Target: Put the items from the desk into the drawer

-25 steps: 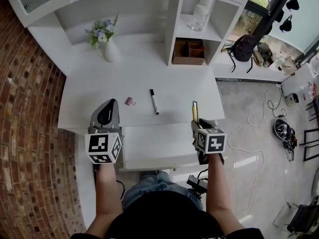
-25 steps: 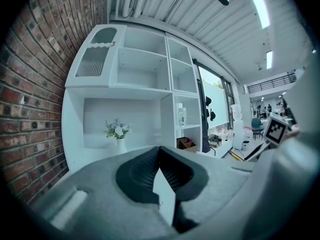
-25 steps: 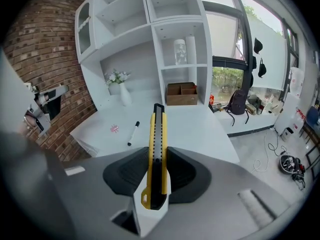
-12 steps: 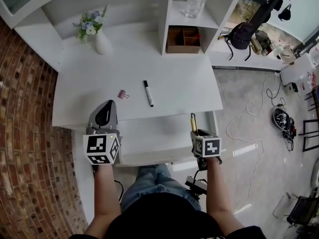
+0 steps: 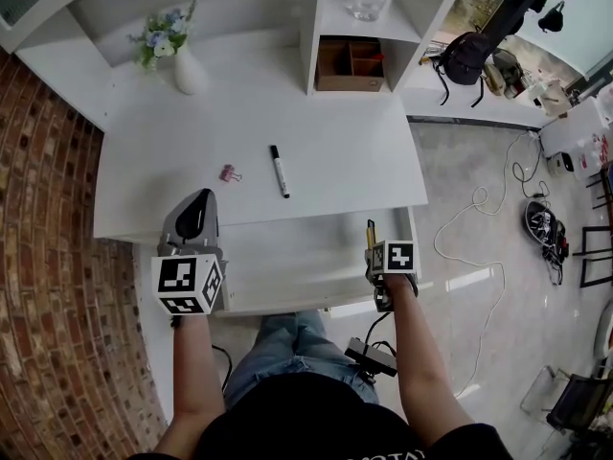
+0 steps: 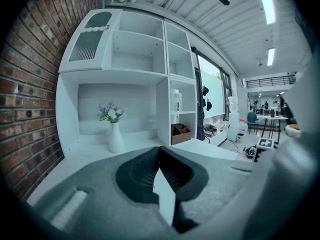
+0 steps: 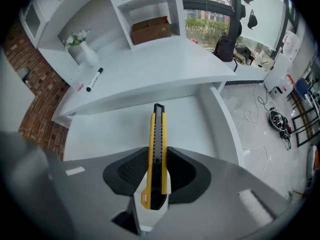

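Forearms reach out from the bottom of the head view, each hand holding a gripper with a marker cube on its back. The right gripper point(image 7: 157, 159) has its jaws closed on a yellow utility knife point(image 7: 156, 129), gripping it low on the body so that most of its length sticks out past the jaws with the black tip pointing away. The knife hangs over the white floor of the open drawer point(image 5: 287, 262), near the drawer's right wall; whether the tip touches the floor cannot be told. The left gripper point(image 5: 200, 207) sits just left of the drawer at the front edge of the counter point(image 5: 326, 175), its jaws closed tip to tip with nothing between them. Farther out on the counter lie a black marker pen point(image 5: 279, 171) and, just to its left and apart from it, a small pink binder clip point(image 5: 228, 172). Against the back stands a white vase point(image 5: 188, 73) of pale flowers, and to its right a shelf cubby holds a brown box point(image 5: 349, 61)
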